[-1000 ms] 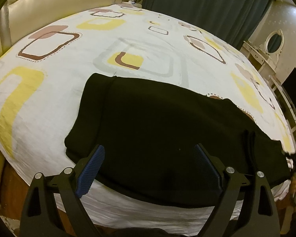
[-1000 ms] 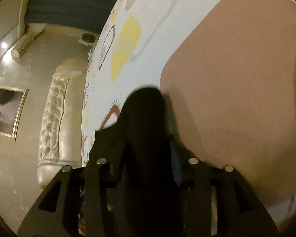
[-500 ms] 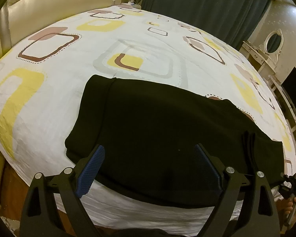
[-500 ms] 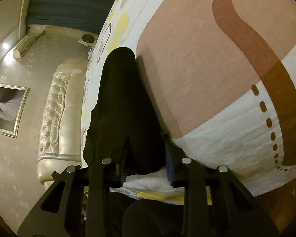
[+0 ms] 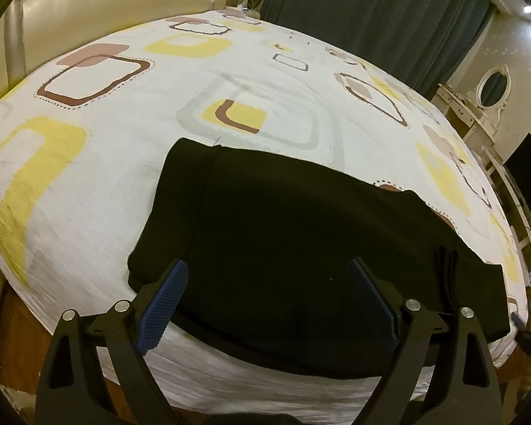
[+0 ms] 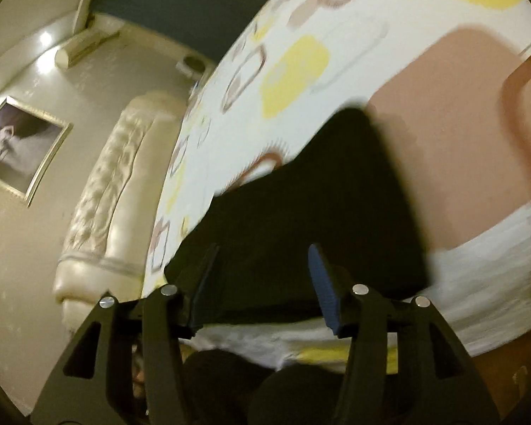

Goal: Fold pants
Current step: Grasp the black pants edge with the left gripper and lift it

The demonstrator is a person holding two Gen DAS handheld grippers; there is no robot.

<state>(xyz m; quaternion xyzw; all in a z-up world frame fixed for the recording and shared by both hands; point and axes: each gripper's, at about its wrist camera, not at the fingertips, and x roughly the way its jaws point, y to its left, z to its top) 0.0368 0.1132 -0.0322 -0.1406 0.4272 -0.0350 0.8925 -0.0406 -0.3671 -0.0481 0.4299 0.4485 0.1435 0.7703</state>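
Pants lie folded flat on my bed, seemingly finished; left gripper wide, empty; right gripper opening, empty.

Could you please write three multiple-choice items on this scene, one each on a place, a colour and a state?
1. Where do the folded black fabric pants lie?
A. near the front edge of the patterned white bed sheet
B. on the floor
C. on the headboard

2. What colour are the left gripper finger pads?
A. red
B. blue
C. white

3. How is the left gripper?
A. shut on the pants
B. open, holding nothing
C. shut on the sheet

Answers: 1 A, the pants rest by the sheet's near edge; 2 B, the ribbed pads show blue; 3 B, its fingers stand wide apart above the pants.
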